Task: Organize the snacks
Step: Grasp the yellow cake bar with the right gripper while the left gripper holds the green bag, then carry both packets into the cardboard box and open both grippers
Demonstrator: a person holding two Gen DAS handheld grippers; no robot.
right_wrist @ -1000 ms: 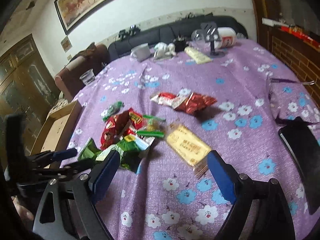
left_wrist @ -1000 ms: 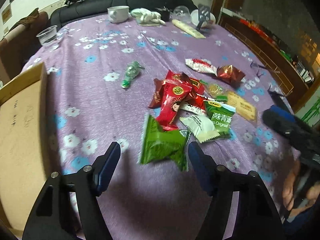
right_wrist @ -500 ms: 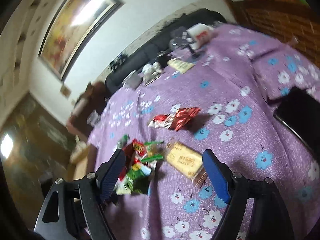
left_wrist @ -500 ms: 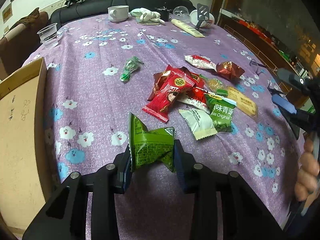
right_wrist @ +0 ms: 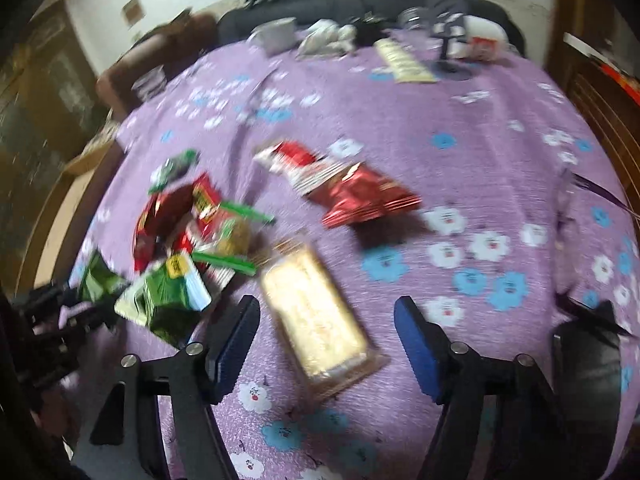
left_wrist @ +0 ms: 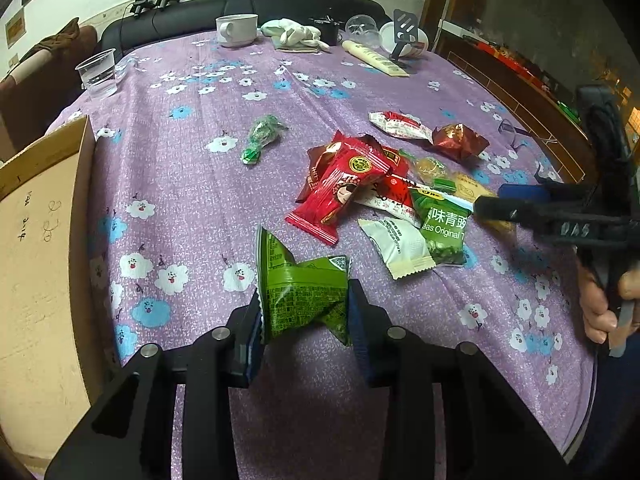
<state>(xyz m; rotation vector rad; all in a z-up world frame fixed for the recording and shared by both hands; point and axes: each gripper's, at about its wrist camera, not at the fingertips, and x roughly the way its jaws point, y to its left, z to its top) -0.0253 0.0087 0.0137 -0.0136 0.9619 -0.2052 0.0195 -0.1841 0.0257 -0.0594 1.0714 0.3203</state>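
Purple floral cloth | L gripper clamped on green pkt | R gripper closing w/ yellow pkt between, not touching

A: What sits at the far edge of the purple flowered tablecloth?

B: A white mug, a crumpled white cloth beside it, and a cream tube lying flat.

A: And on the left?

B: A clear plastic cup, holding what looks like water, near the corner. A black sofa runs behind the table.

A: On the right?

B: A dark flat phone-like slab, too blurred to name surely.
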